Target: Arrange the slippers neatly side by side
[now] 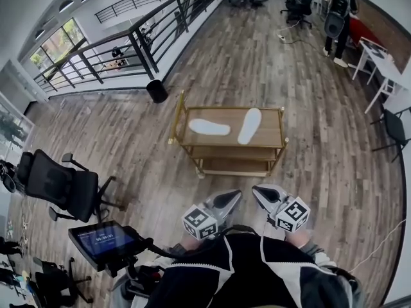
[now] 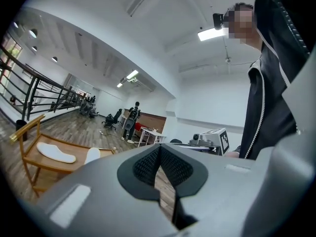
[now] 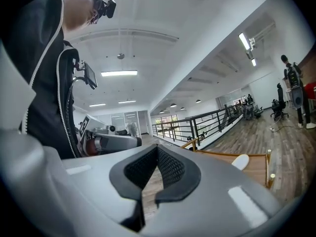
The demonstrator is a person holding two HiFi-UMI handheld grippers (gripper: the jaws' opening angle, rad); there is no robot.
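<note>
- A crosswise slipper [image 1: 209,128], white, lies on the top shelf of a wooden cart [image 1: 231,145] at the centre of the head view.
- A slanted slipper [image 1: 250,126] lies just to its right, running nearly up and down the frame. The two are apart and at an angle, so the pair likely awaits straightening.
- The left tongs [image 1: 236,196] and right tongs [image 1: 256,190] sit low in the frame, well short of the cart. Both are clenched on nothing and point toward it, probably on approach.
- An office chair [image 1: 61,185] stands at the left, and a small screen [image 1: 103,239] at lower left.
- The hands are hidden behind the marker cubes. Which slipper is for which foot is too small to tell. The right gripper view shows only one slipper tip.
</note>
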